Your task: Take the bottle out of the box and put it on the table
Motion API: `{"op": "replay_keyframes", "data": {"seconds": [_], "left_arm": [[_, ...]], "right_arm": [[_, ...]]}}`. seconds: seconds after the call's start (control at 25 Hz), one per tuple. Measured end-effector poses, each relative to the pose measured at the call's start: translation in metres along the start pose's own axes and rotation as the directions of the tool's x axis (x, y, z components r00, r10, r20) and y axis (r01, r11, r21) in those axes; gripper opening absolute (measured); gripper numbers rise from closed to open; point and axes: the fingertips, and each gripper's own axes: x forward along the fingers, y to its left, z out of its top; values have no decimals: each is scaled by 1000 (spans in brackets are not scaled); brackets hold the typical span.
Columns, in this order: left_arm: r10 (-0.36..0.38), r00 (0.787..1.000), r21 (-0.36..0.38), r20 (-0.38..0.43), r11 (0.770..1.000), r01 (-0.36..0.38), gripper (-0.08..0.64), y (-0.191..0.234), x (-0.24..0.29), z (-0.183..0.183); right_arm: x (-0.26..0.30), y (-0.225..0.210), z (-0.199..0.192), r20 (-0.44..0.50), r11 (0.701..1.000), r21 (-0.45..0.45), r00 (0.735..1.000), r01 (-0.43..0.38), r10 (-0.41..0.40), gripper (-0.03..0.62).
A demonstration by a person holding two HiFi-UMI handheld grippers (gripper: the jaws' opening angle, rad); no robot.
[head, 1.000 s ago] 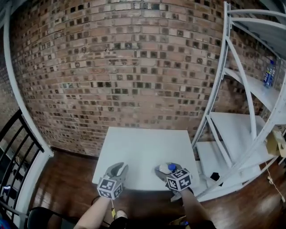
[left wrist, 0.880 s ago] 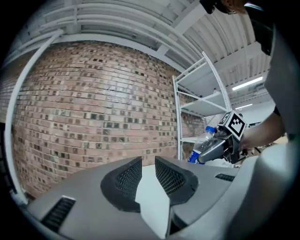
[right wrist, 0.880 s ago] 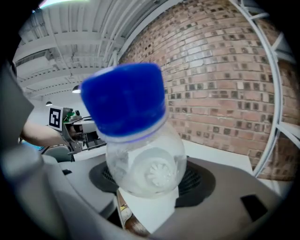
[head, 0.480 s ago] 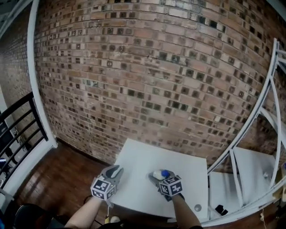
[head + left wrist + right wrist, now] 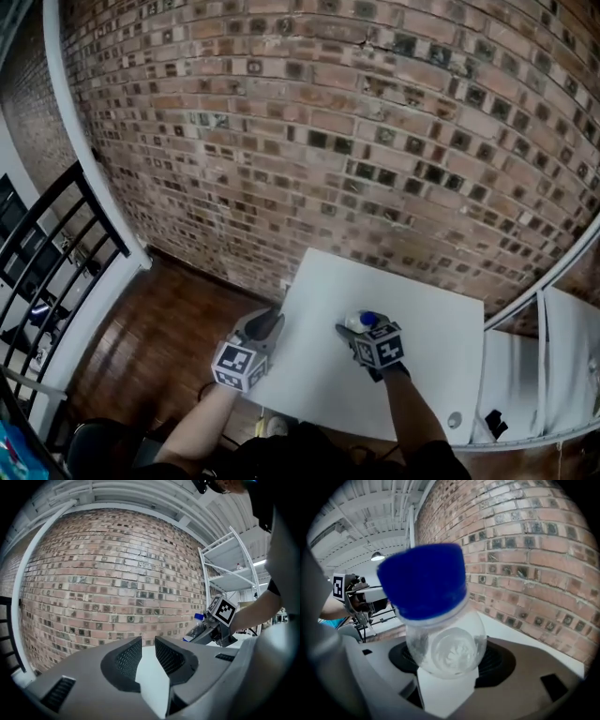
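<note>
Left gripper [image 5: 265,323]: fingers [image 5: 126,660] narrowly apart, nothing between them; sits at the table's left edge, at 9 o'clock of the right gripper.
Right gripper [image 5: 352,328]: clamped on the bottle's clear body.
Bottle [image 5: 445,648]: blue cap [image 5: 422,581] tilted toward 11 o'clock in the right gripper view; over the table's middle; contact with the top cannot be told.
Table [image 5: 427,319]: white; brick wall [image 5: 328,141] at its 12 o'clock; white shelf rack [image 5: 562,347] at its 3 o'clock.
</note>
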Motion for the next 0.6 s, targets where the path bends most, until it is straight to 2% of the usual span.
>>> {"op": "replay_keyframes", "data": {"seconds": [0.08,0.2,0.36,0.6], "left_arm": [[8,1000,-23,-12,1000,-9,83,3,9,-6],[1,1000,-73,-26,997,-3,83,1,22,-7],[13,999,-75,-40,997,-16,83,6,46,-12],[-14,993,-72,-115,997,5,83,-1,68,-40]], "right_arm": [[18,-10,-4,-30,1000,8,1000,0,0,314],[37,-28,-10,-80,999,-29,997,20,-22,314],[62,-50,-4,-95,1000,13,995,0,1,316],[88,-68,3,-118,999,45,993,-17,22,319]]}}
